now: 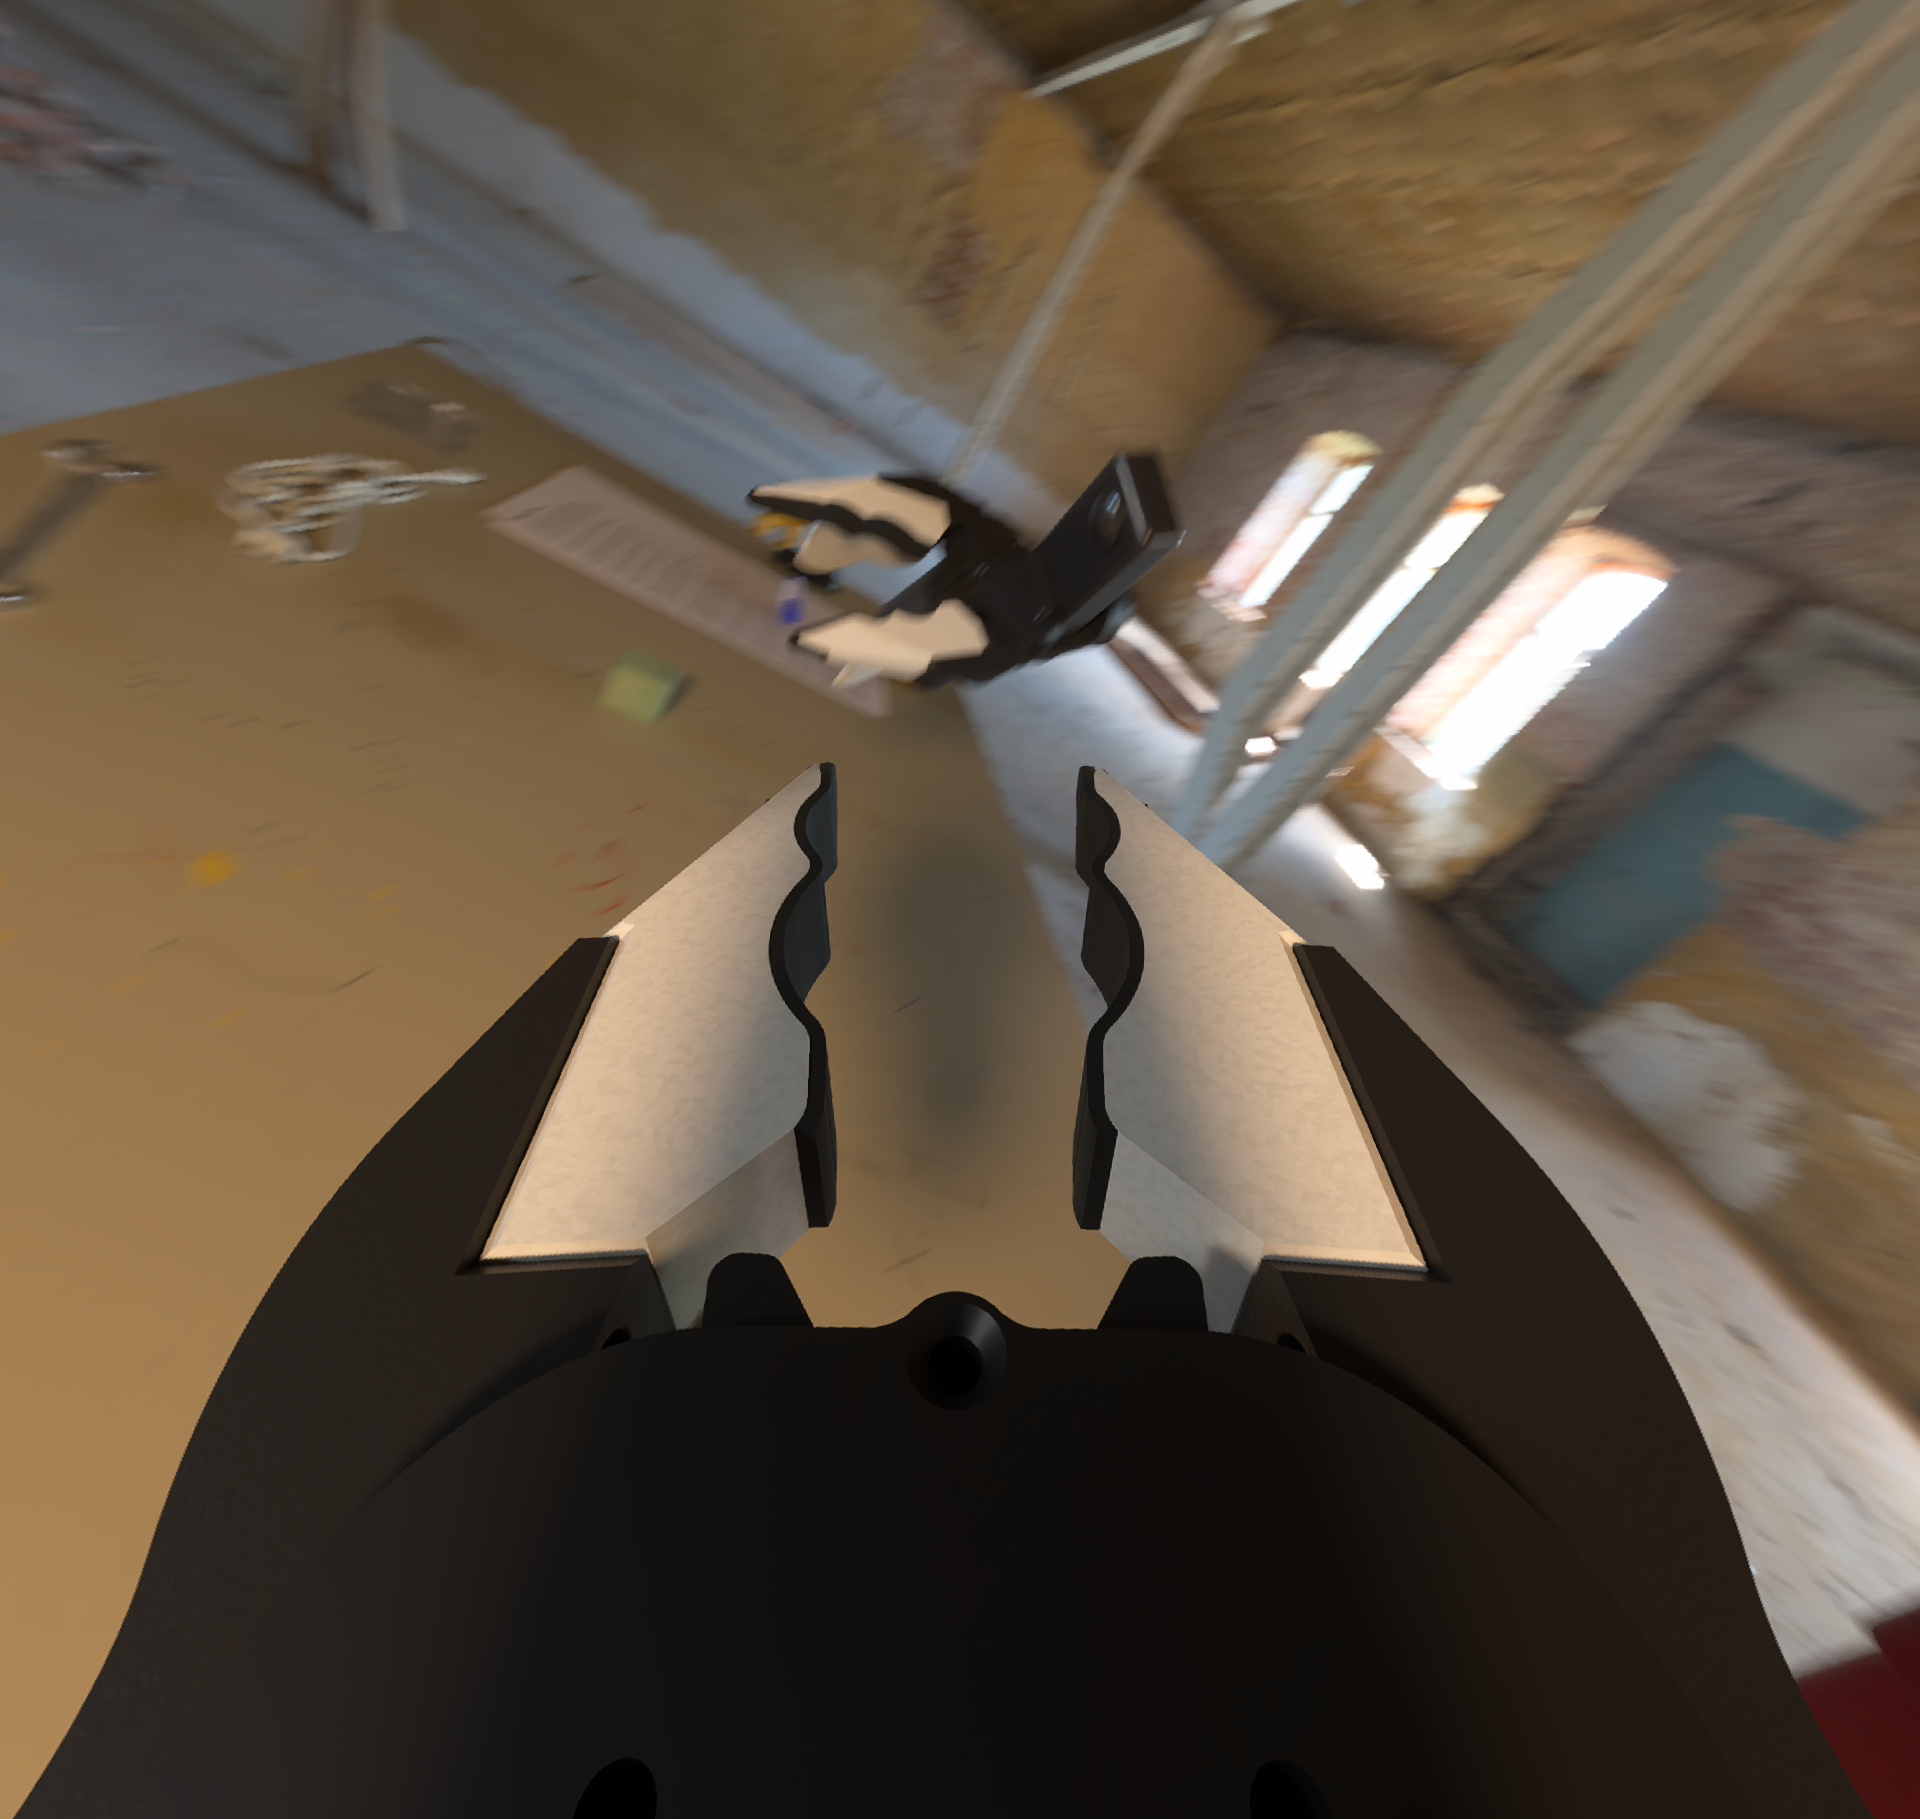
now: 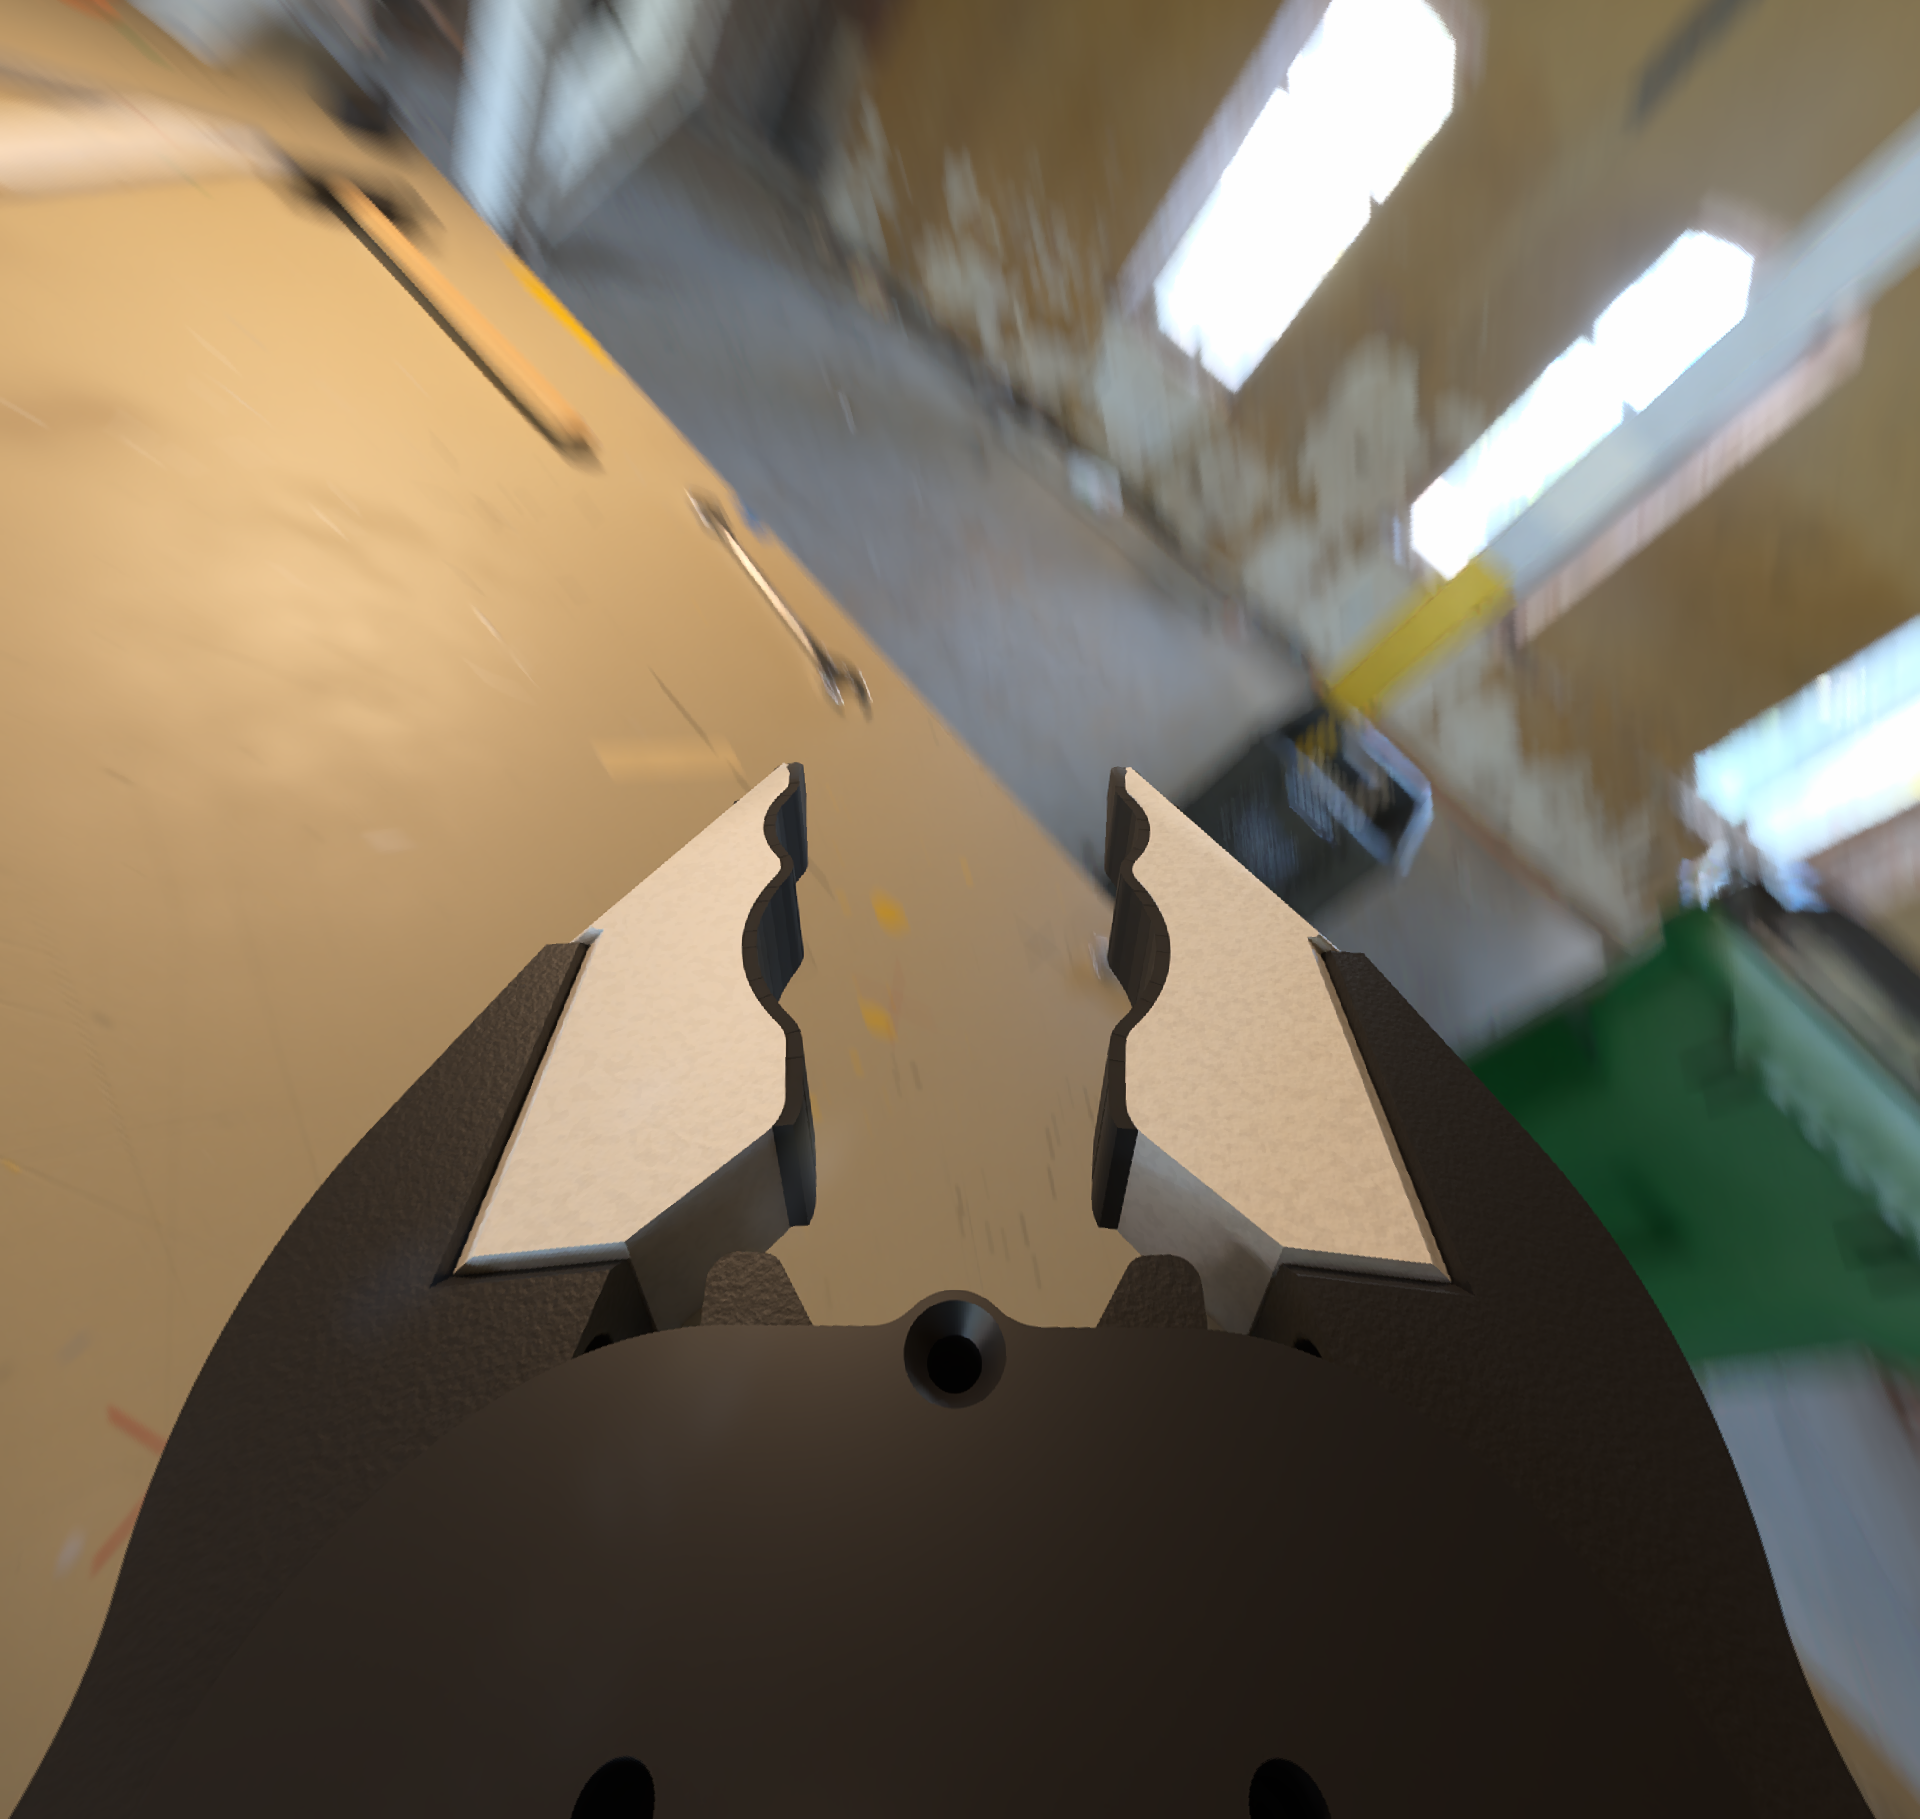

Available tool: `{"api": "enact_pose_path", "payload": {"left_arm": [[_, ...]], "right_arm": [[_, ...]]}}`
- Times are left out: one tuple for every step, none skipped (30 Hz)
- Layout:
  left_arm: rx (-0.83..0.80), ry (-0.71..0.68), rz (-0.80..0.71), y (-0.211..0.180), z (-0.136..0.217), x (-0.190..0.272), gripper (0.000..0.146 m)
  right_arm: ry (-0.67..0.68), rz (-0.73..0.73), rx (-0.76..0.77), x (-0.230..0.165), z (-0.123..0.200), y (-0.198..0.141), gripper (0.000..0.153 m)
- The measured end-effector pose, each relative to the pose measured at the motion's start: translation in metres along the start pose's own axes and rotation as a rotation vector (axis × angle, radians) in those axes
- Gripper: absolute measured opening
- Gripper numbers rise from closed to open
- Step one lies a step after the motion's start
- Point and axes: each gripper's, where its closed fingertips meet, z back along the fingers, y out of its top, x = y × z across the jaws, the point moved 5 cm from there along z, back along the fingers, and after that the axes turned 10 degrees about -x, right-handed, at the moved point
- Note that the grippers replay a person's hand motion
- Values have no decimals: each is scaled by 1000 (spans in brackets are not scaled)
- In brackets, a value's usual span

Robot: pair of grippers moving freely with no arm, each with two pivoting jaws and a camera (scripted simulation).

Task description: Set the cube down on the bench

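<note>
A small pale green cube (image 1: 641,691) lies on the tan bench (image 1: 260,938), blurred, ahead and to the left of my left gripper (image 1: 956,782). My left gripper is open and empty above the bench. My right gripper (image 1: 800,574) shows farther off in the left wrist view, open and empty, beyond and to the right of the cube, near the bench's far edge. In the right wrist view my right gripper (image 2: 956,782) is open with nothing between its fingers, over the bench (image 2: 260,730). The cube does not show in that view.
On the bench lie a coil of pale rope (image 1: 312,502), a flat white ruler-like strip (image 1: 644,554), a small blue item (image 1: 792,609), a spanner (image 2: 784,616) and a long dark tool (image 2: 447,315). Beyond the bench edge stand a green bin (image 2: 1714,1146) and white beams (image 1: 1507,481).
</note>
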Motion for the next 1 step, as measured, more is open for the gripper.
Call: {"api": "enact_pose_path", "payload": {"left_arm": [[16, -79, 6, 2, -9, 1, 46]], "right_arm": [[25, 41, 128, -16, 4, 13, 58]]}}
